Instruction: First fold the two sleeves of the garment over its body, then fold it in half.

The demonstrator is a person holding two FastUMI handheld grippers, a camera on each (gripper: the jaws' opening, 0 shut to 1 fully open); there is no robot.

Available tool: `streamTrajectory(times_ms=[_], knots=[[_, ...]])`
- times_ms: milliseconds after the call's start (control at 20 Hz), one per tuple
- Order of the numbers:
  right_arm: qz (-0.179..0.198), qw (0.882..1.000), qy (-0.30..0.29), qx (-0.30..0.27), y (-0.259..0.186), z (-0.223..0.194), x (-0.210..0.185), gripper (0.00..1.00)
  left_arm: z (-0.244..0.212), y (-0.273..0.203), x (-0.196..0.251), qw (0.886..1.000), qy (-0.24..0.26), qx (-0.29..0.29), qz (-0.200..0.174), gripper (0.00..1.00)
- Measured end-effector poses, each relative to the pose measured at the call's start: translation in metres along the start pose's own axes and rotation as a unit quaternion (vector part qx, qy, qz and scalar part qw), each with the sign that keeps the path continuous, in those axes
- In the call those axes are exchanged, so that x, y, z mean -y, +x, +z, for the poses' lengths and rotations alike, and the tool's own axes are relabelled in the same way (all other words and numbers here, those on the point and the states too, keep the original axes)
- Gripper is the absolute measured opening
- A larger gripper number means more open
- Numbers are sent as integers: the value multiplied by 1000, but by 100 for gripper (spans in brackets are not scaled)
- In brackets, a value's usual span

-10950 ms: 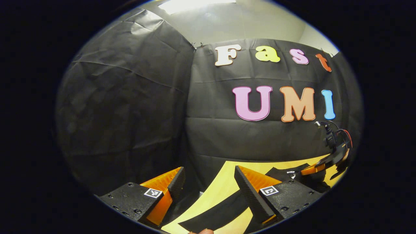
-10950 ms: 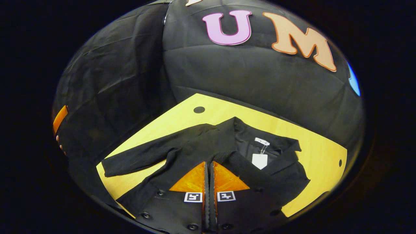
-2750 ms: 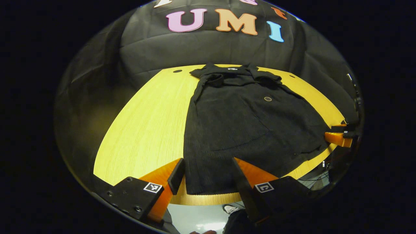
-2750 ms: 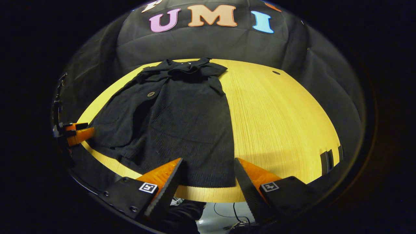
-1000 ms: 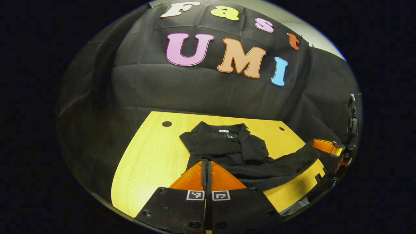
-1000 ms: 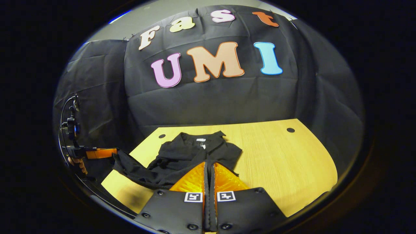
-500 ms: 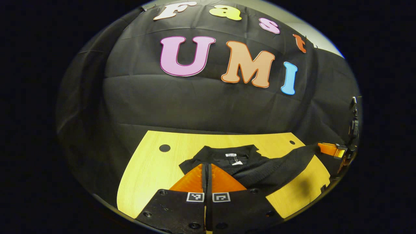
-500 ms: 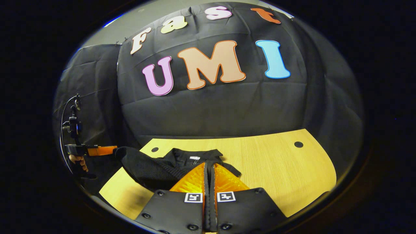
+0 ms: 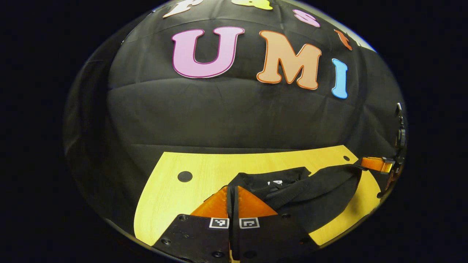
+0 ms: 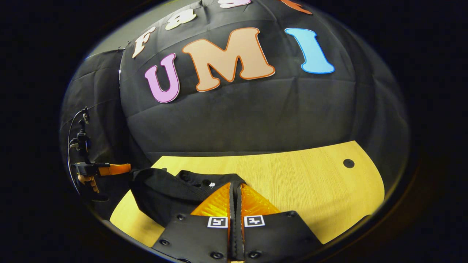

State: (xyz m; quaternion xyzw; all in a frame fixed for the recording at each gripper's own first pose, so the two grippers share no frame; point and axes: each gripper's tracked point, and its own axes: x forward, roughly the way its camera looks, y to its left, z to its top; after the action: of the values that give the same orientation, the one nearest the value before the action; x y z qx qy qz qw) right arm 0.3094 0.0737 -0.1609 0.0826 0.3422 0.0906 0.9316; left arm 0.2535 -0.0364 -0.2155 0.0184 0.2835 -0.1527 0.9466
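A black garment (image 9: 310, 190) lies on the yellow table (image 9: 172, 197), its collar with a white label (image 9: 276, 182) at the far end. My left gripper (image 9: 232, 188) is shut on the garment's lower edge, held above the collar area. The lifted edge stretches right to my right gripper (image 9: 365, 162). In the right gripper view, my right gripper (image 10: 236, 184) is shut on the same black garment (image 10: 164, 193). From there the cloth spans left to the left gripper (image 10: 126, 168), which a hand (image 10: 86, 180) holds. The sleeves are hidden under the folded cloth.
The wooden table (image 10: 310, 182) has bare surface to the right of the garment and a round hole (image 10: 348, 163) near its far corner. Another hole (image 9: 184, 176) sits at the far left. The black cloth wall rises right behind the table.
Both grippers, shut on the garment's lower edge, have carried it farther toward the collar. The lifted cloth now covers more of the body and collar than half a second ago.
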Motion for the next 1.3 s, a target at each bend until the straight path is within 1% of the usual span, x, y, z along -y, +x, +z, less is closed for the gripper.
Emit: streamTrajectory(times_ms=[50, 100, 150, 200, 250, 300, 350, 400, 500, 600, 650, 700, 750, 800, 850, 900, 950, 1000, 1050, 1100, 1150, 1200, 1250, 1300], knots=[[-6, 1000, 2, -4, 5, 0, 4, 2, 2, 5, -3, 1000, 3, 5, 11, 0], [-21, 1000, 13, -9, 11, -2, 11, 2, 10, 8, -17, 999, 7, 20, 49, 0], [-44, 999, 20, -4, 9, 2, 19, 30, 17, 10, -30, 997, 14, 35, 71, 0], [-63, 998, 20, 8, 11, 6, 29, 58, 30, 3, -37, 993, 18, 60, 96, 49], [-73, 997, 17, 30, 8, 14, 34, 87, 40, 3, -35, 992, 13, 87, 95, 99], [-75, 996, 14, 46, 4, 23, 34, 93, 54, -1, -32, 990, 10, 110, 91, 94], [-81, 995, 10, 56, -2, 28, 35, 100, 64, -8, -32, 988, 11, 126, 92, 99], [-84, 994, 7, 65, -7, 31, 37, 98, 66, -13, -34, 986, 14, 137, 97, 96], [-88, 994, 4, 71, -11, 33, 37, 97, 71, -20, -40, 983, 20, 146, 108, 96], [-88, 993, 2, 79, -19, 34, 32, 98, 72, -28, -41, 983, 15, 149, 110, 96], [-92, 992, -1, 92, -28, 37, 30, 98, 72, -35, -41, 982, 11, 149, 111, 96], [-92, 990, -5, 111, -42, 43, 25, 98, 73, -45, -42, 982, 4, 149, 115, 100], [-87, 987, -11, 137, -59, 48, 16, 98, 70, -59, -41, 982, -6, 148, 117, 96], [-88, 983, -17, 163, -81, 54, 6, 98, 68, -74, -39, 982, -16, 151, 115, 97], [-89, 979, -25, 182, -103, 55, -3, 98, 70, -95, -38, 979, -20, 168, 115, 100], [-90, 975, -32, 199, -126, 50, -12, 97, 78, -117, -39, 974, -17, 195, 116, 100], [-92, 972, -39, 211, -147, 46, -21, 97, 82, -139, -38, 970, -10, 215, 113, 97], [-92, 969, -42, 224, -169, 40, -32, 93, 79, -162, -36, 968, -3, 227, 111, 99], [-96, 964, -45, 243, -190, 35, -40, 97, 72, -185, -33, 967, 3, 232, 105, 99], [-99, 961, -42, 254, -212, 28, -48, 93, 65, -207, -31, 966, 8, 238, 101, 99], [-98, 961, -35, 257, -231, 17, -58, 93, 59, -231, -30, 964, 13, 245, 101, 99], [-92, 961, -29, 261, -248, 4, -68, 96, 53, -253, -32, 962, 21, 253, 103, 99], [-90, 959, -26, 268, -266, -5, -78, 93, 46, -276, -33, 959, 27, 260, 107, 99], [-91, 957, -25, 274, -285, -14, -86, 96, 37, -297, -33, 957, 30, 266, 109, 99]])
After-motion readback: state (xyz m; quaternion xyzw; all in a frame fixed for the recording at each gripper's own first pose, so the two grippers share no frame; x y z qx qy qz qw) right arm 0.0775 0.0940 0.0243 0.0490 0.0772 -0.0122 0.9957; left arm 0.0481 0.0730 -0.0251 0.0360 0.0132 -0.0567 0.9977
